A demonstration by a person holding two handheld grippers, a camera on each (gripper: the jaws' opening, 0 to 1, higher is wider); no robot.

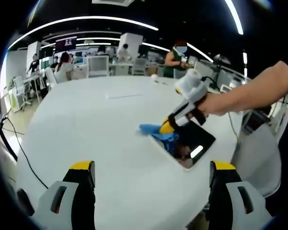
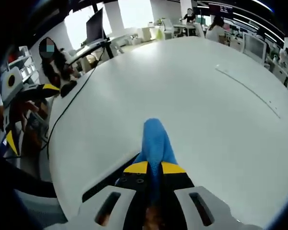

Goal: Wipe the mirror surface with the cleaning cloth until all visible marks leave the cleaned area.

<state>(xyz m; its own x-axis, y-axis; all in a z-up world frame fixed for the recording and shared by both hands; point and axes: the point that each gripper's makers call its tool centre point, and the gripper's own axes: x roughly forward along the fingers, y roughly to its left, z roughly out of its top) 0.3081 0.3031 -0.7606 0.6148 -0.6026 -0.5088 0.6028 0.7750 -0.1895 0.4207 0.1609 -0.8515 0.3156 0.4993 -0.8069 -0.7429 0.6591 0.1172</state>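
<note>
A flat rectangular mirror [image 1: 192, 146] lies on the white table [image 1: 105, 124], reflecting dark ceiling and lights. A blue cleaning cloth [image 1: 158, 132] rests across the mirror's left edge and trails onto the table. My right gripper [image 1: 167, 127] is shut on that cloth and presses it down at the mirror's edge, held by a person's hand. In the right gripper view the blue cloth [image 2: 156, 143] is pinched between the yellow-tipped jaws of my right gripper [image 2: 153, 167], with the mirror's dark edge [image 2: 103, 184] under them. My left gripper [image 1: 151, 175] hovers open in front of the mirror, holding nothing.
A black cable [image 1: 19, 148] runs along the table's left edge. Another black cable [image 2: 62, 120] crosses the table in the right gripper view. A grey chair [image 1: 257, 153] stands at the right. Desks, monitors and several people fill the room behind the table.
</note>
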